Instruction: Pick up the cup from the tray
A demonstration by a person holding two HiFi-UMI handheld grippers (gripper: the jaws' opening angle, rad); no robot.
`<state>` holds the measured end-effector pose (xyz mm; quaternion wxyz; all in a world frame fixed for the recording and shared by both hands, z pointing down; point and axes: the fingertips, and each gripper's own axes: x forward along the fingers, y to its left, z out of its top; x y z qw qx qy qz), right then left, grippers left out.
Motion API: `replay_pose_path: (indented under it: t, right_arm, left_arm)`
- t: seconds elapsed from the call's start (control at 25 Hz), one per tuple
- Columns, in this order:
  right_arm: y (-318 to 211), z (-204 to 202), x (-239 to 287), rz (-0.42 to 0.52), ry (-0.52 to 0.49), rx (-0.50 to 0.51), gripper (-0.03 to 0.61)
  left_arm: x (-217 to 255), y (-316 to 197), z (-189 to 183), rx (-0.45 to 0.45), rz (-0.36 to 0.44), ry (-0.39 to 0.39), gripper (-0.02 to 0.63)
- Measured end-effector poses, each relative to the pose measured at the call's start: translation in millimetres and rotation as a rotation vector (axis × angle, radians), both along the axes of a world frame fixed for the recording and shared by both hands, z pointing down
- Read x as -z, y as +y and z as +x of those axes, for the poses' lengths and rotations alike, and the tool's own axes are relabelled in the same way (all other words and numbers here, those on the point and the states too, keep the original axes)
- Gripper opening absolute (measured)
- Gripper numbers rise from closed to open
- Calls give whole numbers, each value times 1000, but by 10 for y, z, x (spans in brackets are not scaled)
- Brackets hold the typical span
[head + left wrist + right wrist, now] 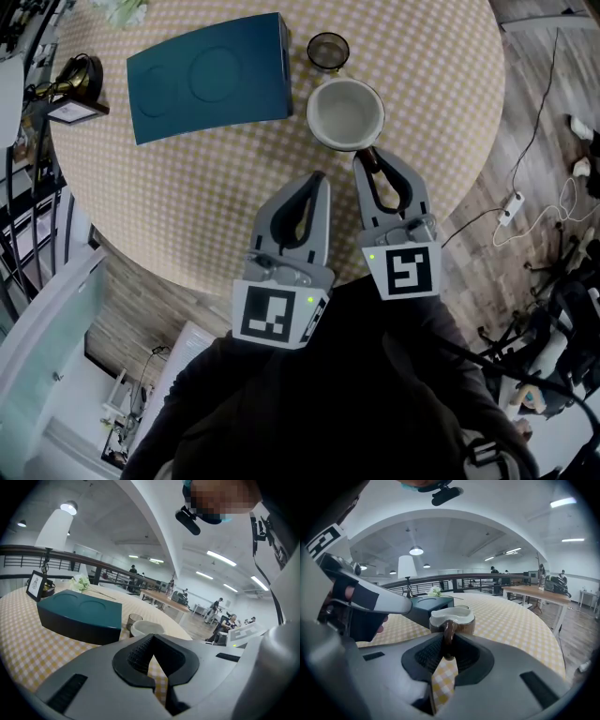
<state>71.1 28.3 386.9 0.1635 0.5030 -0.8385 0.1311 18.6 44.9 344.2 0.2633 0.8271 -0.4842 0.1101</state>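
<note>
A brown cup [345,114] with a white inside stands just right of the dark teal tray [211,75] on the checked round table [187,206]. My right gripper [366,161] is shut on the cup's brown handle [448,637], which sits pinched between the jaws in the right gripper view; whether the cup [452,617] rests on the cloth or hangs just above it cannot be told. My left gripper [318,180] hovers beside it to the left, shut and empty. From the left gripper view [153,640] the tray [79,612] and cup [146,628] lie ahead.
A small dark glass [328,50] stands behind the cup, close to the tray's corner. A framed card [73,109] and white flowers [127,9] are at the table's far left. The table edge curves near my body; cables [525,197] lie on the wood floor at right.
</note>
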Motion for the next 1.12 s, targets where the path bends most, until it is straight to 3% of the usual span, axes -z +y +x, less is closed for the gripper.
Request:
replay_pose_path:
  t: [0.52,0.96,1.12]
  right_arm:
    - [28,-11,-49,5,76,51,46]
    - [162,105,-224,-94,139,69,48]
    - [148,64,-234,-83,168,102,49]
  left_arm:
    - [-12,31,-22,-29,8,-32,5]
    - [75,98,96,-12,19,-33,5]
    - [101,118,82,-18,24,-46,5]
